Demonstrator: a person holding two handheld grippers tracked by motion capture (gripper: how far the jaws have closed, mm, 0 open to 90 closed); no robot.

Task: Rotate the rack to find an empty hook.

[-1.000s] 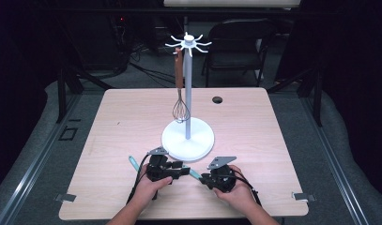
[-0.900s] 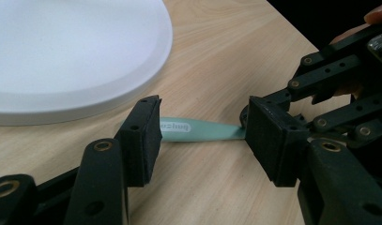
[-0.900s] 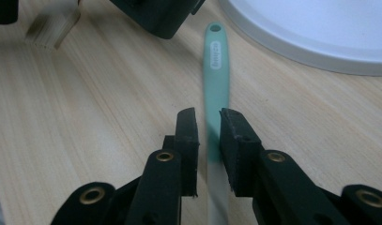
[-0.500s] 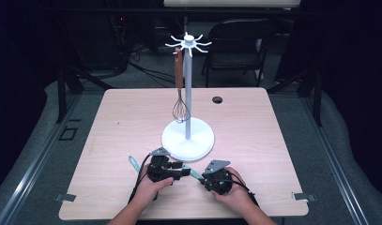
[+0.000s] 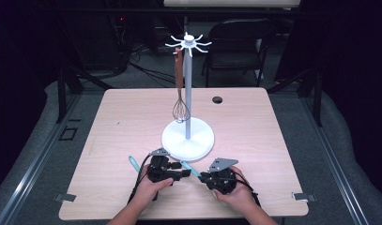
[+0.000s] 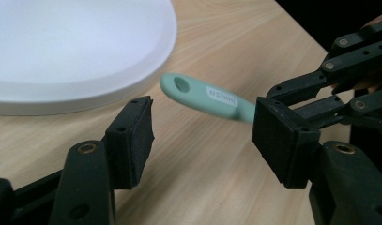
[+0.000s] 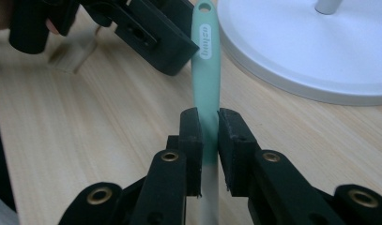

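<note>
1. Jaws first: our left gripper (image 5: 178, 171) has just been opening and its jaws now stand wide with nothing pressed between them; our right gripper (image 7: 208, 123) has its jaws clamped narrow on the mint-green utensil handle (image 7: 206, 70).
2. Largest, the worktop (image 5: 132, 117) carries the white hanging stand (image 5: 187, 136), whose round base sits at about 12 o'clock from our hands.
3. On the stand's hooked crown, a wooden-handled whisk (image 5: 179, 93) hangs at 9 o'clock of the pole; the other hooks look bare.
4. Next, the mint-green utensil handle lies between our two grippers, just short of the base. In the left gripper view its holed end (image 6: 181, 85) points towards the base, beyond the open jaws and touching neither pad.
5. A second teal utensil (image 5: 134, 164) lies at 9 o'clock of our left gripper.
6. Progress, as we judge it: the handover to the right gripper looks finished; lifting the utensil and hooking its hole on the stand remains.
</note>
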